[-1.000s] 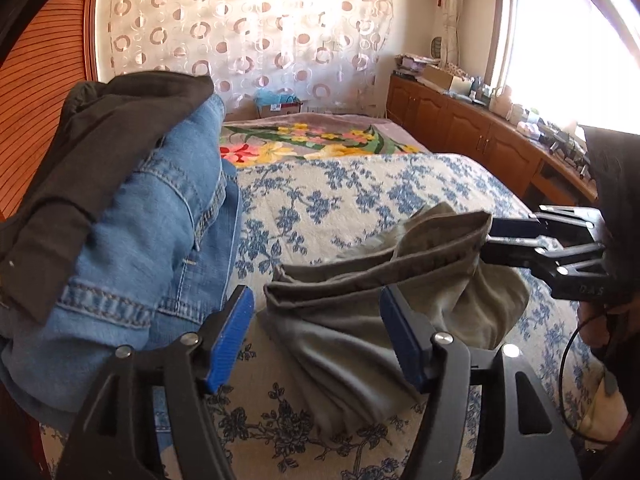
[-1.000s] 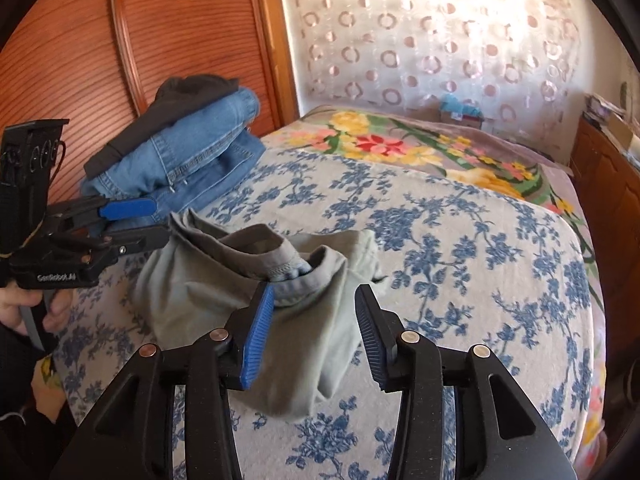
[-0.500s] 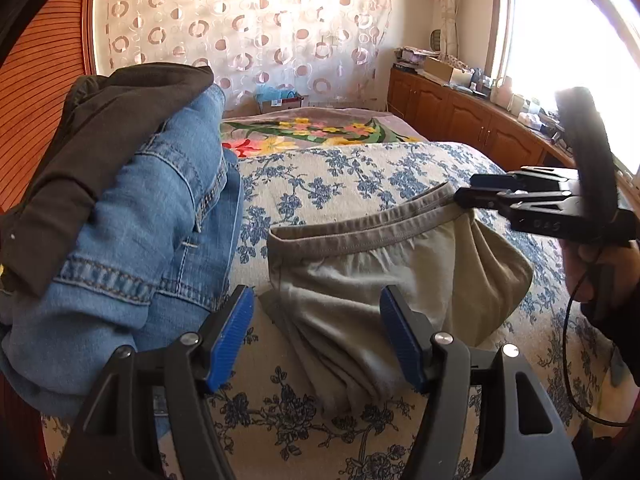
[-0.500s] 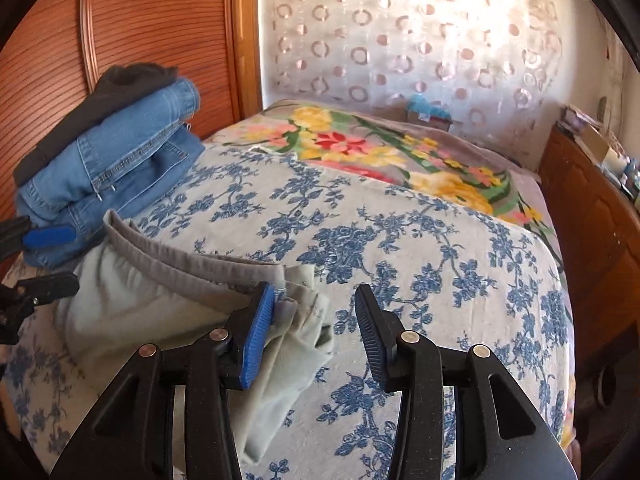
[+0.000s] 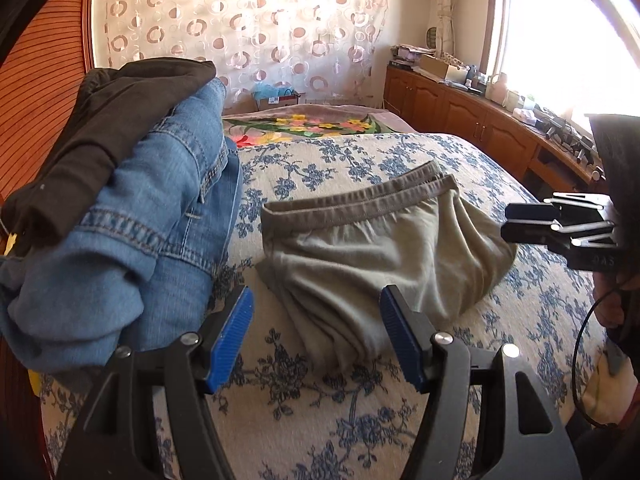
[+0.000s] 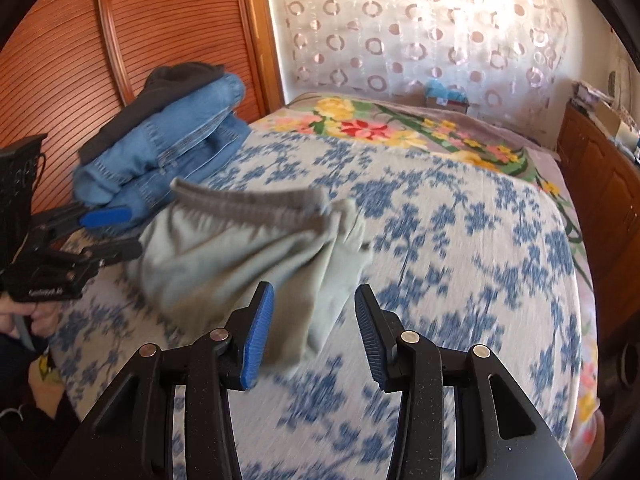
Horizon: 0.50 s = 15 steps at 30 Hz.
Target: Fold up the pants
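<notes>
The olive-grey pants (image 5: 372, 256) lie bunched on the floral bedspread (image 5: 344, 156), waistband towards the far side. They also show in the right wrist view (image 6: 244, 256). My left gripper (image 5: 316, 340) is open and empty, just in front of the pants' near edge. My right gripper (image 6: 314, 332) is open and empty, above the pants' near right corner. In the left wrist view the right gripper (image 5: 528, 222) hovers just right of the pants, apart from them. In the right wrist view the left gripper (image 6: 112, 232) sits at the pants' left edge.
A stack of blue jeans (image 5: 156, 224) with a black garment (image 5: 100, 132) on top lies at the left of the bed, against a wooden headboard (image 6: 80, 52). A wooden cabinet (image 5: 472, 120) with clutter runs along the right. A flowered blanket (image 6: 400, 128) covers the far end.
My right gripper has let go of the pants' waistband and pulled back to the right. The pants have dropped flat on the bed. My left gripper has stayed open in front of them.
</notes>
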Tool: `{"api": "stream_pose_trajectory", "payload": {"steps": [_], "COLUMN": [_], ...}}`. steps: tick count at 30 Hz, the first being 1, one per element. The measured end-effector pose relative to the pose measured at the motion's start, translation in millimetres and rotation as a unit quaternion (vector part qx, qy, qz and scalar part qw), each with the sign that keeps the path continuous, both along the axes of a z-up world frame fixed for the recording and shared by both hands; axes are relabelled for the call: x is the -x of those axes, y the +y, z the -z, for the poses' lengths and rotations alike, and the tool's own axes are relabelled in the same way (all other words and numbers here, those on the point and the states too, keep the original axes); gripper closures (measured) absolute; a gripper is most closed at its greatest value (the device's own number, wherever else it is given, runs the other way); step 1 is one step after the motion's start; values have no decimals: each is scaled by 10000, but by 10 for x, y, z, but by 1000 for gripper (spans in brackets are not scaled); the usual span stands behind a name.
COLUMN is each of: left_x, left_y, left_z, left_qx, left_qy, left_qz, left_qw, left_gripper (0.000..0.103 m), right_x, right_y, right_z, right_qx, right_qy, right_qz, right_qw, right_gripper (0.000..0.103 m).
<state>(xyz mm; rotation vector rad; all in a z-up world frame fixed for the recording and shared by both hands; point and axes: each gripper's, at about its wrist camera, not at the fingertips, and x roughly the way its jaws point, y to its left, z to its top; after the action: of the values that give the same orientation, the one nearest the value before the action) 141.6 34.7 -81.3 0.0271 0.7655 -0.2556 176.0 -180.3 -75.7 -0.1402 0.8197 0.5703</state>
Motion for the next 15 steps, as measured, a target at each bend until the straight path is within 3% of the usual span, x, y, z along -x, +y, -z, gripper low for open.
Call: {"api": "stream_pose_trajectory", "payload": {"steps": [8,10,15], "left_x": [170,199,159], "left_y": [10,12,-30], "left_z": [82,134,245], "left_qx": [-54,-33,-25], "left_qy": [111,186,394], "left_qz": [10,24,100], "left_qw": [9999,9998,9992], "left_gripper": [39,50,59], "right_x": [175,199,213], "right_y": [7,29,103], "right_z": [148,177,258], "right_qx": [-134,-155,-91], "right_qy": [192,219,282], "right_qz": [159,165,142], "right_qw": [9996,9995,9995], "right_gripper": [60,61,61]}}
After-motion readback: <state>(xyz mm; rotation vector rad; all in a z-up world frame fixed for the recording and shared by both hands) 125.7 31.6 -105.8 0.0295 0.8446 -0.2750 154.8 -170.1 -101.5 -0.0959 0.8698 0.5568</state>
